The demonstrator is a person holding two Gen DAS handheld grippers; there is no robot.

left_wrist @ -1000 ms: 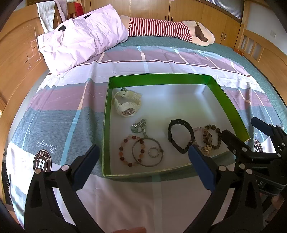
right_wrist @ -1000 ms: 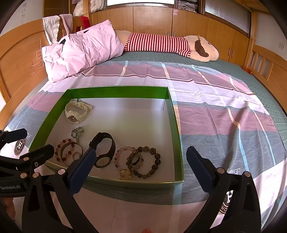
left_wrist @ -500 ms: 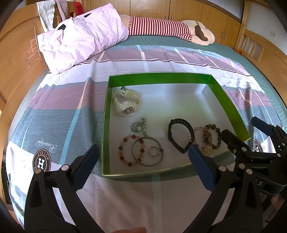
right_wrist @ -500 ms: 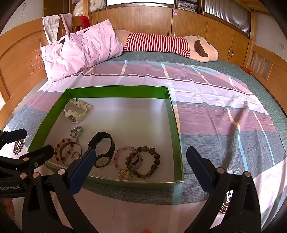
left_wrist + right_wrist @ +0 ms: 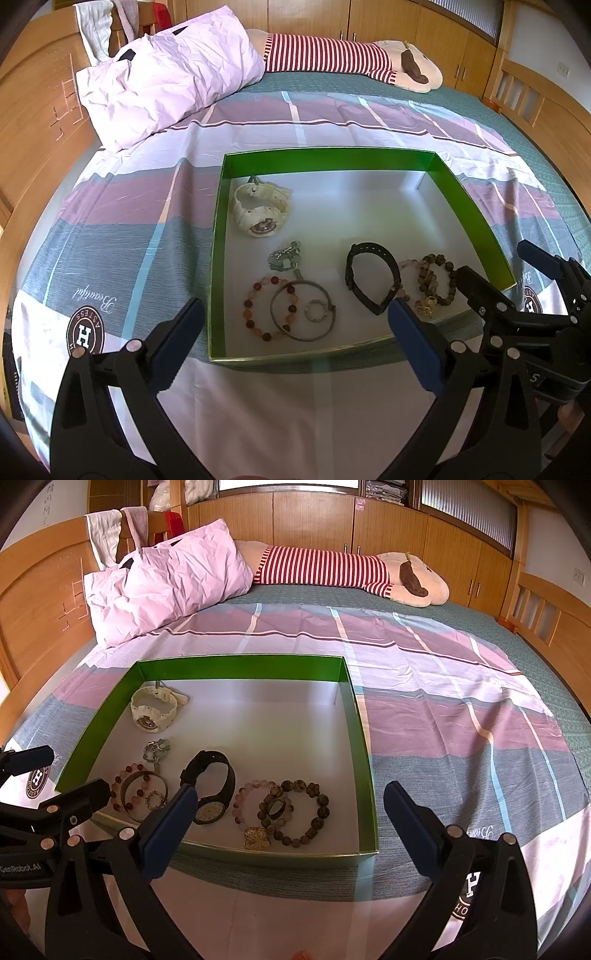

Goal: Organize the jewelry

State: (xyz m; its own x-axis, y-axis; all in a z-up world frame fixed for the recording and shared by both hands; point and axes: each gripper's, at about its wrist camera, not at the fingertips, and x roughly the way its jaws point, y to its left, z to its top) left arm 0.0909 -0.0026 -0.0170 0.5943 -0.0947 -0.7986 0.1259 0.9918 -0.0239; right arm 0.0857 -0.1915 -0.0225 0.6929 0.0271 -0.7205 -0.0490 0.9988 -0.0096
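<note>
Both wrist cameras look down and forward across the bed (image 5: 110,229) toward the headboard, close to the green tray (image 5: 218,236). The left view sits at its near-left corner, the right view at its near-right; both share the tray (image 5: 364,738).

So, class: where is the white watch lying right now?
In both views, the white watch lies in the green box's far-left corner, beyond the silver charm.

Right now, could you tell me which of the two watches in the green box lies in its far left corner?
The white watch: it sits by the far left corner of the green box, while the black watch lies nearer the front.
</note>
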